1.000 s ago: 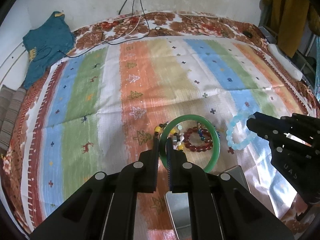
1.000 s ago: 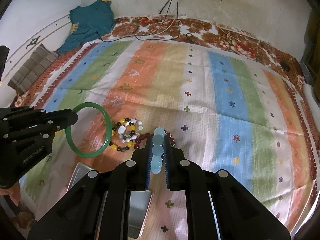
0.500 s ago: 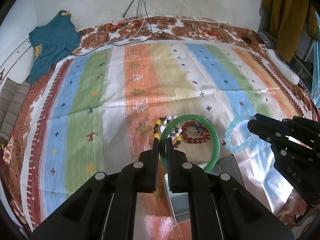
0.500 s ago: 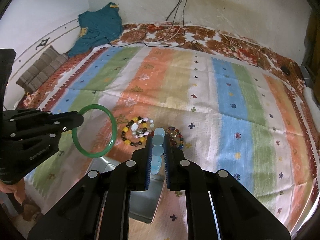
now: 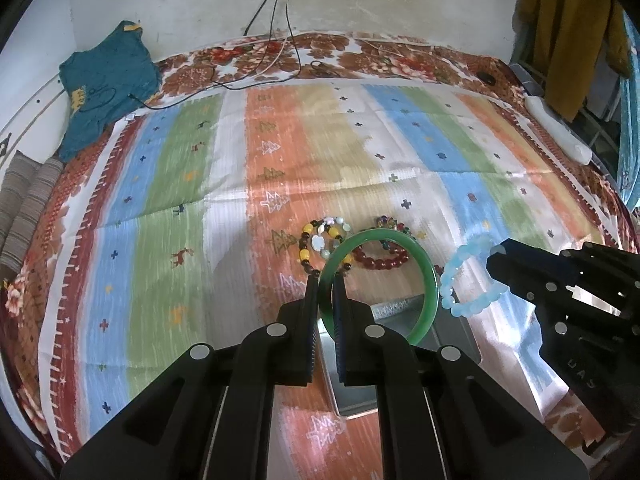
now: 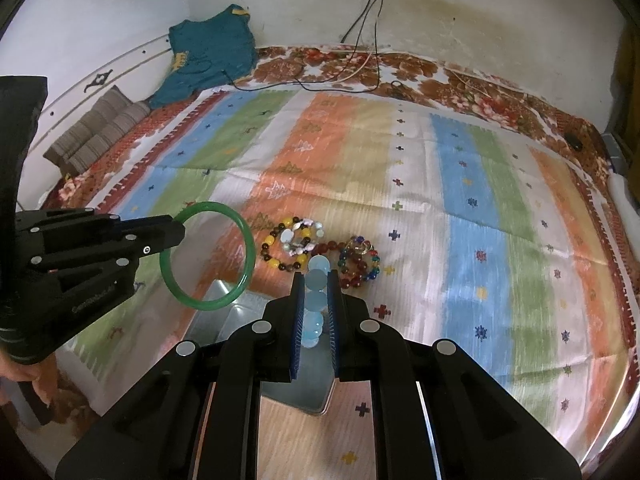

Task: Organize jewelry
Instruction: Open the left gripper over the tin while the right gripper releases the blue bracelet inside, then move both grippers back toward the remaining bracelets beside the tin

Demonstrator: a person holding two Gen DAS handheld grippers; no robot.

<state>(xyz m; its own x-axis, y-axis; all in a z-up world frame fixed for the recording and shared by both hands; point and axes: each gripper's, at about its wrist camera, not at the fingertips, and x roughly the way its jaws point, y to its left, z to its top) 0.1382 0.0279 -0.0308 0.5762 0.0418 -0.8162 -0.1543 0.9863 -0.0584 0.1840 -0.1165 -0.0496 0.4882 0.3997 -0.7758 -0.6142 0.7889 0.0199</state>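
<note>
Directly below both held pieces lay the metal tray [image 5: 460,336], a shallow grey box resting on the striped blanket [image 5: 168,208] at the near edge of the work area. The green bangle [image 5: 430,300] was clamped at its rim in the left gripper [image 5: 326,280], jaws closed on it, and hung with its ring face-on to the left wrist camera, its lower arc over the tray's far edge. The pale blue bead bracelet [image 5: 454,292] was pinched in the right gripper [image 6: 316,280], jaws closed on its beads, and hung edge-on down between the fingers, with the tray's interior showing beneath. In my judgement the left hand was marginally the better placed; either piece would need to go downward and slightly toward the holder. Two bracelets were on the blanket just beyond the tray: a yellow and dark beaded bracelet [image 6: 290,244] and, beside it, a red beaded bracelet [image 6: 358,262], both ungrasped.
</note>
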